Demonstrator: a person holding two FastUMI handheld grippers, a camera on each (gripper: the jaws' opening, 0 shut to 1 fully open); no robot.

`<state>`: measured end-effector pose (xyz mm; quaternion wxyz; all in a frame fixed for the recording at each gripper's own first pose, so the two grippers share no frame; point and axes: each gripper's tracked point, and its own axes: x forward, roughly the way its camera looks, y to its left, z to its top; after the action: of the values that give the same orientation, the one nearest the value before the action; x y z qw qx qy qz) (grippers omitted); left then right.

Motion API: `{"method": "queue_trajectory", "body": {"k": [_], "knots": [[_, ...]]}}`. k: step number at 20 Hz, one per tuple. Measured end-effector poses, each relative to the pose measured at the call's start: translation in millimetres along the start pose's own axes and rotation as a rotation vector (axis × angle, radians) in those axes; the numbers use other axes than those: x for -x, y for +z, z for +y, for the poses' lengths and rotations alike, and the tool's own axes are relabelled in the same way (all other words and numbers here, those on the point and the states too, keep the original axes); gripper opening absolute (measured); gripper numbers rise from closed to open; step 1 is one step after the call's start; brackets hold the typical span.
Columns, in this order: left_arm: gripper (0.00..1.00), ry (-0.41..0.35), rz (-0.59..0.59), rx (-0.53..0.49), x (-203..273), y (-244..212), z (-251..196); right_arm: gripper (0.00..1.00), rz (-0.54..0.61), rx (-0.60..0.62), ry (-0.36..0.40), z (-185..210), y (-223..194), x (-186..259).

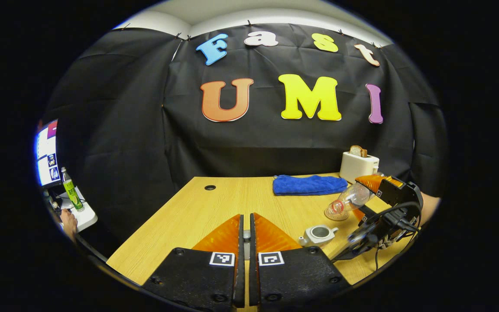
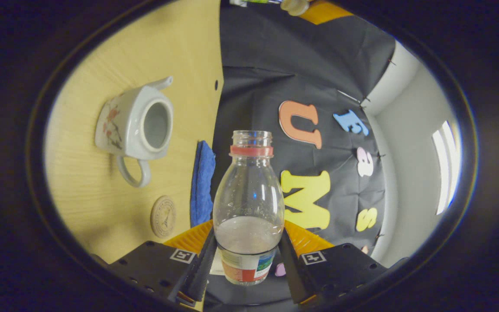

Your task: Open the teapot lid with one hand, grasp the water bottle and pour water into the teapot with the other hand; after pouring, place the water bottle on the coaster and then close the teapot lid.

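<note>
The white teapot [image 1: 319, 234] stands on the wooden table [image 1: 197, 216] with its lid off, so its mouth is open [image 2: 156, 125]. My right gripper [image 2: 247, 251] is shut on the clear, uncapped water bottle [image 2: 248, 195]. The bottle is tipped onto its side in the air, with a little water lying toward its base. In the left gripper view the bottle [image 1: 351, 197] points its mouth down-left, above the round coaster [image 1: 335, 213] and beyond the teapot. My left gripper [image 1: 244, 221] is raised over the table, its fingers almost together on a grey sliver, apparently the teapot lid [image 1: 244, 236].
A folded blue cloth [image 1: 309, 184] lies at the back of the table beside a white toaster [image 1: 359, 165] holding bread. There is a cable hole [image 1: 209, 187] in the tabletop. Off to the left stand a monitor [image 1: 46, 154] and a green bottle [image 1: 72, 193].
</note>
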<state>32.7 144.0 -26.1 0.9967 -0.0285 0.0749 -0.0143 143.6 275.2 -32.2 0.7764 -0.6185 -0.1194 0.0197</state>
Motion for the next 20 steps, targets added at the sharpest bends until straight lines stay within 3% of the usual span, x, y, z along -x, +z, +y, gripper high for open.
{"method": "queue_trajectory", "body": {"k": [5, 9, 16, 20], "knots": [[0.06, -0.015, -0.021, 0.006, 3.9, 5.5, -8.6, 0.73, 0.033, -0.354, 0.02, -20.7, -3.1, -6.5], [0.06, -0.024, -0.015, -0.014, 0.8, 2.5, -14.2, 0.75, 0.037, -0.622, -0.018, -44.0, -8.4, -16.3], [0.06, -0.013, -0.024, -0.016, 3.8, 5.6, -14.9, 0.73, 0.19, -1.149, -0.001, -35.7, -38.0, -42.2], [0.06, 0.036, -0.017, -0.041, 1.8, 2.9, -3.2, 0.73, 0.281, -1.384, 0.078, -9.1, -44.0, -62.1]]}}
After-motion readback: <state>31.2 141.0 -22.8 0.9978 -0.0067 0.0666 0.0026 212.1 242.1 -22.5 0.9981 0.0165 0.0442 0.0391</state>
